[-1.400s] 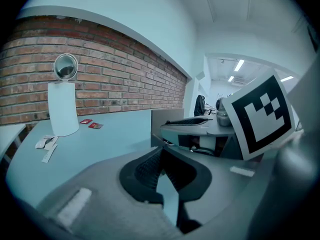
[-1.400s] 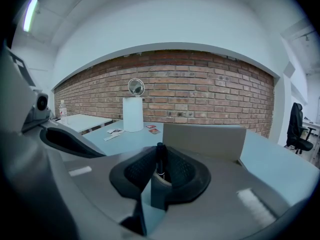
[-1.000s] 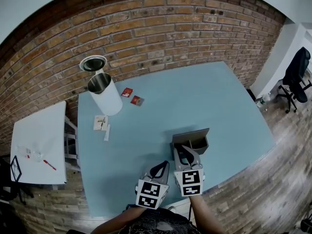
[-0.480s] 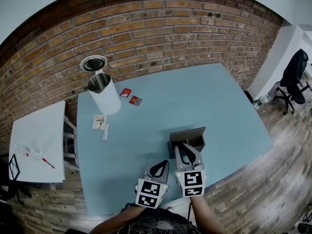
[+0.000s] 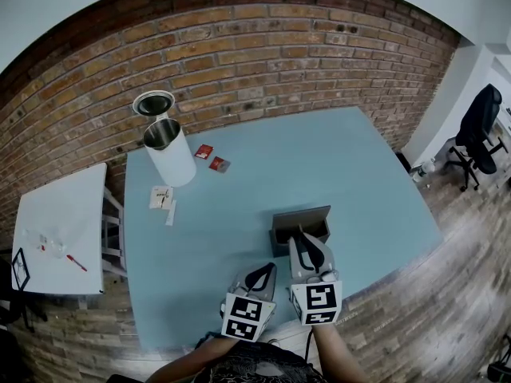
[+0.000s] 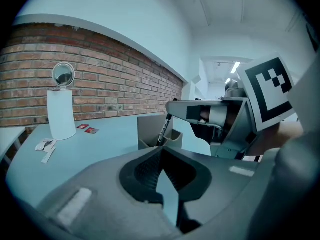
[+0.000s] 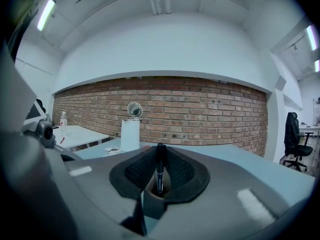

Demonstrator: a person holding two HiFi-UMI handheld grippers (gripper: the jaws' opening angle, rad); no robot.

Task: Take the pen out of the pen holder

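Right tool (image 7: pixel 160 156) closed on upper end of pen (image 7: pixel 160 176). Pen upright, lower end inside pen holder (image 5: pixel 300 223), near-right on surface (image 5: pixel 239 174). Left tool (image 6: pixel 159 159) closed, empty, just left. Risk: an off-axis lift could tip the unsteadied holder. Only the left gripper view shows pen entering holder; head view hides it.

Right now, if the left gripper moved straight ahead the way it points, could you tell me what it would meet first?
The left gripper would most likely meet the pen holder first; it sits dead ahead of the shut jaws, though depth is unclear.
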